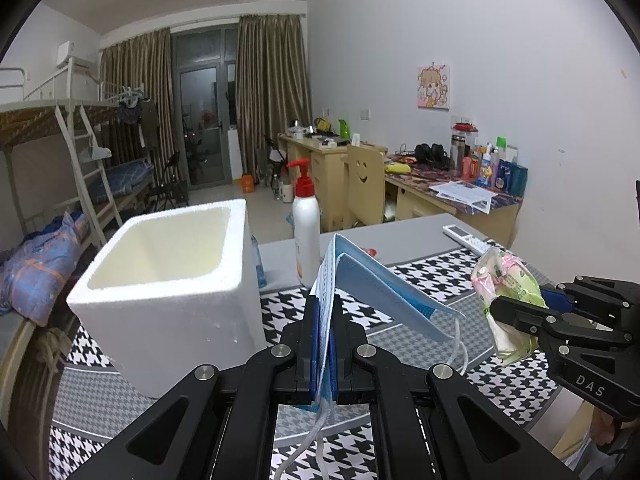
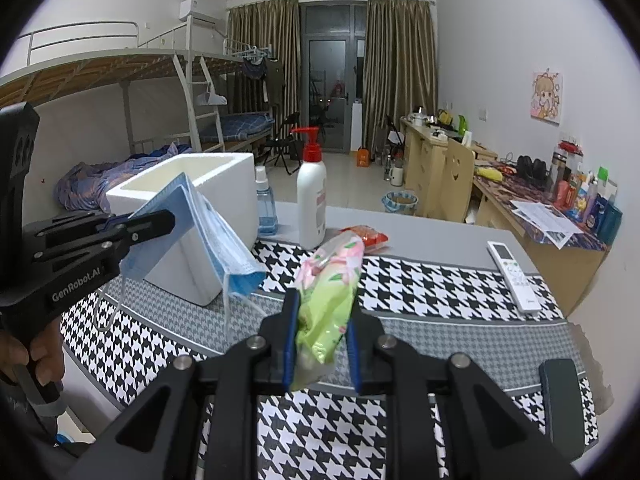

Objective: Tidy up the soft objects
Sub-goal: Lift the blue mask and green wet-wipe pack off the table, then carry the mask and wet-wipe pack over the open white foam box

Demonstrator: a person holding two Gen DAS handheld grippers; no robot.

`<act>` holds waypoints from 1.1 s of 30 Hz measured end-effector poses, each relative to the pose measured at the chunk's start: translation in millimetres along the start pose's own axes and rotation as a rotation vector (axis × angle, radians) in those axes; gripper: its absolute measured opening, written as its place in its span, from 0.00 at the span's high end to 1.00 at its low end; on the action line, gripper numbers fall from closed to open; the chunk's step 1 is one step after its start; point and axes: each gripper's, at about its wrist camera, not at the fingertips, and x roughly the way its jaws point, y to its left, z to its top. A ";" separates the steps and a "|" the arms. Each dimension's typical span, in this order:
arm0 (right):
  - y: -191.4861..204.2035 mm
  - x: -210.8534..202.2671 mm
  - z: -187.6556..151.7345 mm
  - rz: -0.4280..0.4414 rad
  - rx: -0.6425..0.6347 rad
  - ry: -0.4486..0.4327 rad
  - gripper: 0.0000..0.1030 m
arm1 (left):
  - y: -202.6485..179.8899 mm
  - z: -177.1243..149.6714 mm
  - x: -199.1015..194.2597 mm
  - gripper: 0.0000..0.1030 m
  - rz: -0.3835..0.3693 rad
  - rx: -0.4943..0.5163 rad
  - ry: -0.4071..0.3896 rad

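Note:
My left gripper [image 1: 325, 312] is shut on a stack of blue face masks [image 1: 380, 284], held in the air just right of the open white foam box [image 1: 168, 276]; the ear loops dangle below. From the right wrist the same masks [image 2: 216, 232] hang in front of the foam box [image 2: 224, 184], pinched by the left gripper [image 2: 170, 220]. My right gripper [image 2: 322, 320] is shut on a green and pink tissue pack [image 2: 332, 288], lifted above the houndstooth cloth. In the left wrist view that tissue pack [image 1: 504, 288] sits in the right gripper [image 1: 496, 308] at the right.
A white pump bottle [image 2: 312, 204] and a blue spray bottle [image 2: 266, 208] stand behind the box. A red packet [image 2: 370, 236] and a white remote [image 2: 512, 270] lie on the grey table [image 2: 440, 236]. A hand [image 2: 36, 356] holds the left gripper's handle. Desks line the right wall.

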 end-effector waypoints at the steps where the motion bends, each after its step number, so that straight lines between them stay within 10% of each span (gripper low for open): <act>1: -0.7 0.1 0.8 0.000 0.001 -0.002 0.76 | -0.3 1.3 0.1 0.96 -0.003 0.001 -0.001; 33: 1.8 0.1 44.1 0.013 -0.025 -0.083 0.76 | 8.2 41.8 -9.2 0.96 0.028 0.038 -0.104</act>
